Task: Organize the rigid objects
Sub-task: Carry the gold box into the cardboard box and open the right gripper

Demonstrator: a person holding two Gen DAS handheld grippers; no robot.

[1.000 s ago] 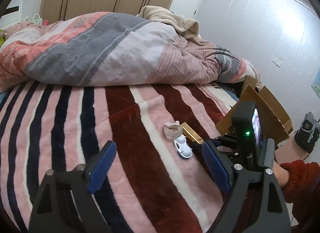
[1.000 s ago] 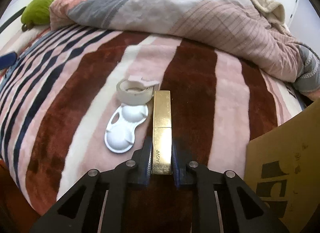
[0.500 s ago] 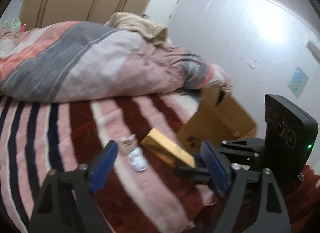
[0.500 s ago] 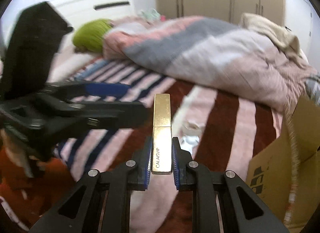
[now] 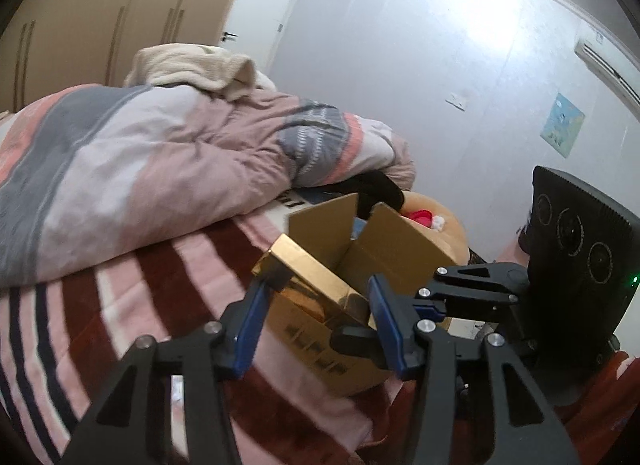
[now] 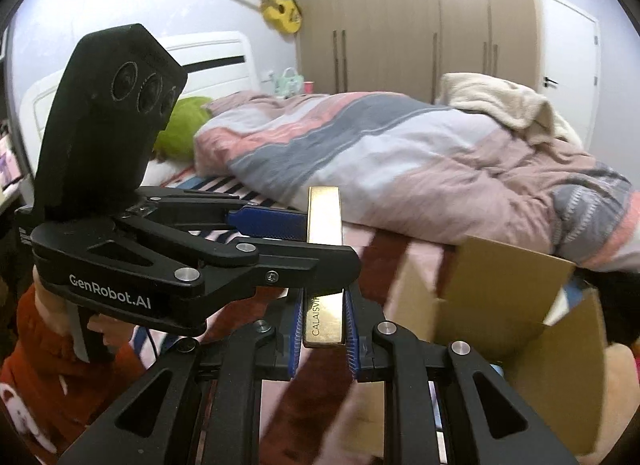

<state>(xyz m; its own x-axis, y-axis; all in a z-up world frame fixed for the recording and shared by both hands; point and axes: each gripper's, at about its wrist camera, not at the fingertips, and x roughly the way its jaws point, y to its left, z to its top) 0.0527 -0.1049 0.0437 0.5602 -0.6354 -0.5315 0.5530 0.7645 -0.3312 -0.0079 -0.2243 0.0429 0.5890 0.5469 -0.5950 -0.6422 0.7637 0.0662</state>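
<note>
Right gripper: blue pads clamped tight on the near end of a long gold box, lettering "CALAISVI…" along its side. The box is held in the air above the bed, pointing away from the right wrist camera.

Left gripper: jaws closing, about a third open. The gold box lies between its blue pads. In the left wrist view the left pad sits against the far end of the box; whether the right pad touches cannot be told. In the right wrist view the left gripper reaches in from the left across the box, one finger passing in front of it, the other pad just at its far part.

Hidden or unclear:
- Middle of the gold box is covered by the left gripper's finger in the right wrist view.
- Lettering cut off by that finger.
- Bedding near the box is motion-blurred.
- Inside of the cardboard box mostly unseen; flaps open.

Surface and room: striped fleece blanket, maroon, pink and navy, on a bed. Bunched pink-grey duvet behind, a cream blanket on top of it. The cardboard box stands at the bed's edge, to the right. Wooden wardrobe, yellow ukulele on the wall, green cushion by the headboard. A red sleeve shows below the left gripper.
</note>
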